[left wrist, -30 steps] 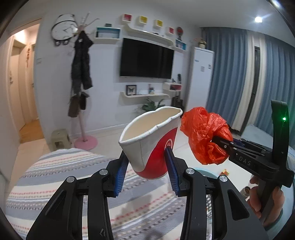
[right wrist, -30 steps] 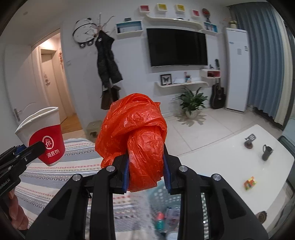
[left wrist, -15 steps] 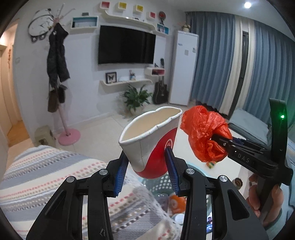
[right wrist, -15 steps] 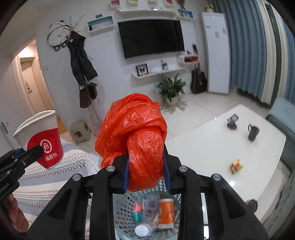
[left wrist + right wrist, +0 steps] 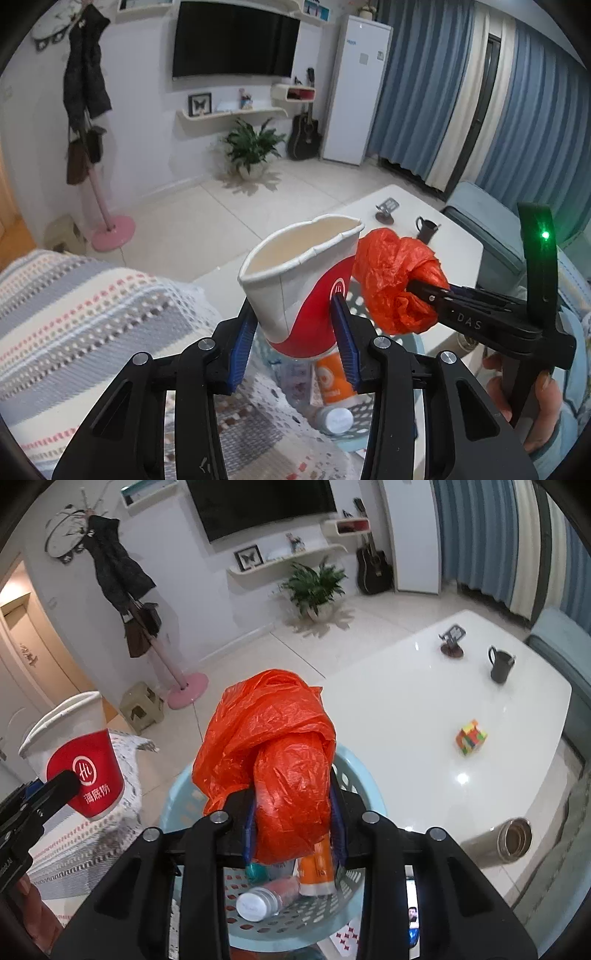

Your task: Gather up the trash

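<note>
1. Left hand-held gripper (image 5: 295, 332) clamps red-white paper cup (image 5: 303, 280), tilted, above light-blue perforated basket (image 5: 177, 794).
2. Right hand-held gripper (image 5: 295, 830) grips crumpled orange plastic bag (image 5: 273, 753) over the basket, beside white bench (image 5: 424, 709).

paper cup (image 5: 299, 273) — matt | plastic bag (image 5: 280, 760) — crinkled, glossy | table (image 5: 417, 716) — glossy
</note>
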A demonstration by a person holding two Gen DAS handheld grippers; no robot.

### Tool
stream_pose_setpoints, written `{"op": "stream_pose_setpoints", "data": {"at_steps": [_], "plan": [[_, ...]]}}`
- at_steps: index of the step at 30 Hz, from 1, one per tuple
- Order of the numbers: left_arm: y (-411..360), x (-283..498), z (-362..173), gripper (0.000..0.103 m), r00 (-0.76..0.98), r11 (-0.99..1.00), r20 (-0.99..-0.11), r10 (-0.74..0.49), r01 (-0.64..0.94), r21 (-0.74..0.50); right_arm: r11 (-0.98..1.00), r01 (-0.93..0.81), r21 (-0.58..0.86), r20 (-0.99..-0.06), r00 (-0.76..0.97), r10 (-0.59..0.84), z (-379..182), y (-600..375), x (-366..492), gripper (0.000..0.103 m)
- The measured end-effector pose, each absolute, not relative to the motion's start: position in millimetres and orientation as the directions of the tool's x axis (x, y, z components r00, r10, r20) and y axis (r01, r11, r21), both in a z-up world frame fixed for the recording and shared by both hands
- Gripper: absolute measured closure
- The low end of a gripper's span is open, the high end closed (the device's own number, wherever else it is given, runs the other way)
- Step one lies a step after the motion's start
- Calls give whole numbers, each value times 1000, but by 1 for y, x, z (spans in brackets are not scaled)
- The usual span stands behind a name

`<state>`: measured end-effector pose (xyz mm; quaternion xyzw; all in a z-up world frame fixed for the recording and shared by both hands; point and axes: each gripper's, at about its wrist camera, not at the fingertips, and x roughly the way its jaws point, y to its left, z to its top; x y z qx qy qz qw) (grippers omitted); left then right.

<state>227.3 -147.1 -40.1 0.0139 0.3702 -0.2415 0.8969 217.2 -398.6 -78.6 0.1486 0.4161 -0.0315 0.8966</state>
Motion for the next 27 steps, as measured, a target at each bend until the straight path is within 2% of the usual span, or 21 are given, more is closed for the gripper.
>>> {"op": "stream_pose_setpoints", "data": {"at_steps": [2,5,6,15,19,27], "plan": [[-148,231,-43,63,598,882,-679,-426,442,-164,952,201,232,-770,635,54,-84,-401,217,70],[-148,231,-43,60,590,879,-686,-426,450,-159,954,204,218,-772,634,42,-84,-398,215,53],[-149,230,-42,57,592,879,-684,-425,451,-156,953,200,225,-770,637,48,-83,-398,214,53],[-132,201,-24,56,633,879,-641,-433,453,-147,961,163,223,-739,671,58,-59,-380,193,53],[-120,178,-6,39,686,887,-585,-432,439,-139,972,123,201,-709,703,57,-39,-363,179,53],[-96,125,22,21,787,918,-483,-385,382,-109,990,78,120,-591,807,8,4,-320,135,47]]}}
